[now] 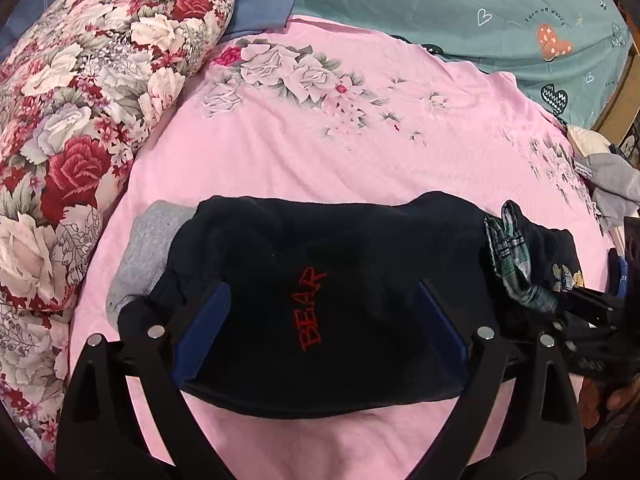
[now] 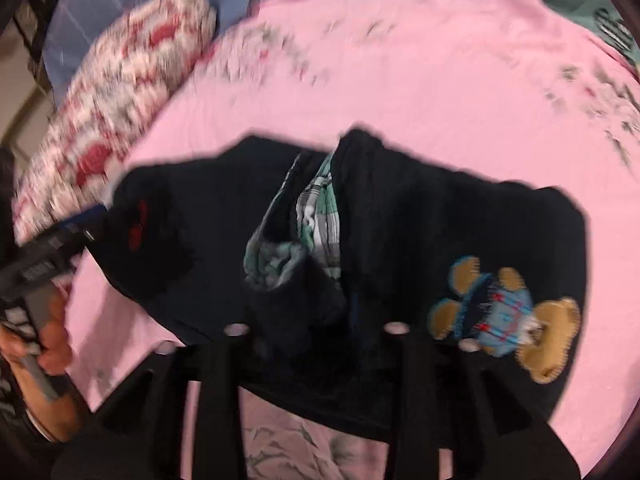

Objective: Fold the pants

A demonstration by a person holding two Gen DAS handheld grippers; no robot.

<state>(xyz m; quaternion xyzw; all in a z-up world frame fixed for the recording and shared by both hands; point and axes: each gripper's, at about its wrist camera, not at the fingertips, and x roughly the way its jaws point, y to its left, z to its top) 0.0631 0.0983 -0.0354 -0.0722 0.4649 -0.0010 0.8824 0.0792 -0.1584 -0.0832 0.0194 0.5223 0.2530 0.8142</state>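
Observation:
Dark navy pants (image 1: 320,264) with red "BEAR" lettering lie bunched on the pink bedsheet (image 1: 320,140); a grey cuff (image 1: 148,248) sticks out at their left. My left gripper (image 1: 320,320) is open, its blue-padded fingers (image 1: 204,332) wide apart over the fabric. In the blurred right wrist view the pants (image 2: 400,220) show a plaid lining (image 2: 316,208) and a bear patch (image 2: 504,320). My right gripper (image 2: 316,320) has its fingers close together with a fold of the dark fabric between them, and it also shows at the right edge of the left wrist view (image 1: 588,304).
A red and white floral quilt (image 1: 80,120) is heaped at the left. A teal blanket (image 1: 480,8) lies at the far side. Grey clothes (image 1: 612,180) sit at the bed's right edge. The hand holding the left gripper (image 2: 52,340) shows at the left.

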